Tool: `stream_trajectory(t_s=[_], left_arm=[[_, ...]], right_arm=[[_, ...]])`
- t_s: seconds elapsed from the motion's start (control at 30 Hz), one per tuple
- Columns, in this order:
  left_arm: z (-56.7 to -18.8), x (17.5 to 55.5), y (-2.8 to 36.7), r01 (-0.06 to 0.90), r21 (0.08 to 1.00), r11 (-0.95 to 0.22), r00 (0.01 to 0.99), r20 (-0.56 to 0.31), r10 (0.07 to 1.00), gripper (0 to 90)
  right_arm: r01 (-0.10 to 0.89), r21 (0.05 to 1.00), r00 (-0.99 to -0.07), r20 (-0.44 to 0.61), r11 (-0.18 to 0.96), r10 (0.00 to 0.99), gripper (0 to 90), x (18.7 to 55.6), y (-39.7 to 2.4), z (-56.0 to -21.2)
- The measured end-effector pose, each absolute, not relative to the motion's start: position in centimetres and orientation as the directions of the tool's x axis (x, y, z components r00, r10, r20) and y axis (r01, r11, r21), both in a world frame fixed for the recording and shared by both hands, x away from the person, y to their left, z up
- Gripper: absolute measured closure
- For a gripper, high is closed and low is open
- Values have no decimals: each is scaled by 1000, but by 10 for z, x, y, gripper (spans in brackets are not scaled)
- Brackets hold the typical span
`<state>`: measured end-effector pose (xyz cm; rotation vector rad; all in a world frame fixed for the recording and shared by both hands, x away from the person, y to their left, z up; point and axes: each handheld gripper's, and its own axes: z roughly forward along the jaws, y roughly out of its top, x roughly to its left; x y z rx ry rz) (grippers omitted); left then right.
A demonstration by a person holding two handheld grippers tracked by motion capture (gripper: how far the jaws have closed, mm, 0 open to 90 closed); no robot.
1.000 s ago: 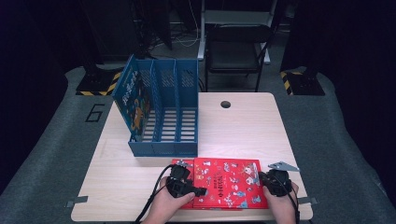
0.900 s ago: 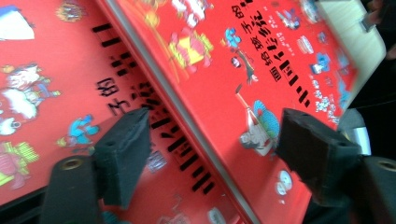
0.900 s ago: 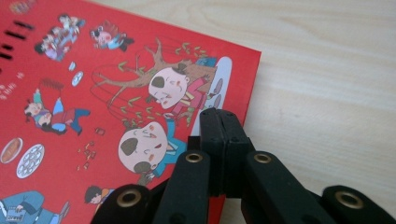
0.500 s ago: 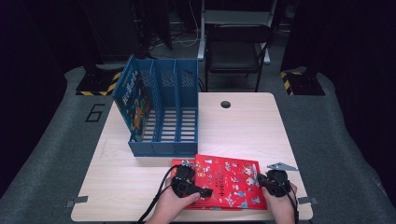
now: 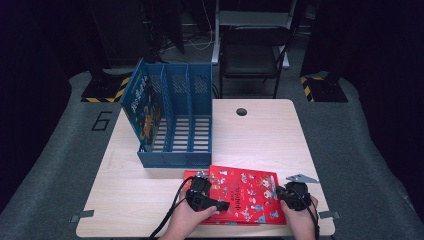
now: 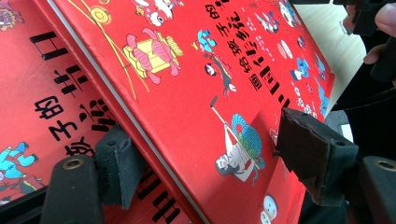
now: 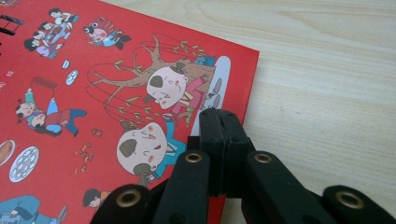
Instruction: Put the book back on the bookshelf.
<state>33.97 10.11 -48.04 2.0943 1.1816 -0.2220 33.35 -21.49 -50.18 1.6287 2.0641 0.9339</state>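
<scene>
The left gripper [image 6: 205, 158] has its jaws spread wide, 1 on each side of the raised edge of the top red book [image 6: 196, 84], pads not pressing it. That book lies on a second red book [image 6: 32, 107] at the near edge of the table [image 5: 270, 135]. The right gripper [image 7: 219, 116] has its 2 jaws pressed together, resting on the top book's right corner, with the blue file rack [image 5: 175, 120] well behind.
</scene>
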Motion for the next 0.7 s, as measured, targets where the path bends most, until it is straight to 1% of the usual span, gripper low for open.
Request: stream_trajectory(t_s=[0.2, 0.27, 0.33, 0.47, 0.53, 0.63, 0.67, 0.7], left_arm=[[-481, 339, 101, 802, 500, -326, 566, -464, 681, 268], [-481, 339, 101, 802, 500, -327, 567, -464, 680, 268], [-481, 339, 101, 802, 501, -326, 567, -465, 681, 268], [-481, 339, 101, 802, 500, -327, 567, -465, 680, 268], [-481, 339, 101, 802, 500, -327, 567, -465, 680, 269], [-481, 340, 101, 802, 498, -329, 567, -465, 679, 269], [-481, 340, 101, 802, 498, -329, 567, -466, 679, 269], [-481, 340, 101, 802, 498, -329, 567, -466, 679, 269]], right_arm=[[719, 685, -263, 108, 120, 959, 885, 335, -214, -503], [722, 683, -252, 111, 110, 961, 867, 335, -213, -502], [724, 682, -250, 119, 104, 961, 830, 336, -217, -503], [739, 672, -222, 181, 45, 958, 779, 338, -224, -504], [753, 658, -197, 238, -8, 951, 773, 338, -228, -505], [758, 650, -188, 302, -57, 935, 767, 339, -233, -507], [763, 642, -175, 314, -73, 933, 766, 339, -233, -507], [759, 648, -188, 312, -64, 931, 761, 340, -234, -508]])
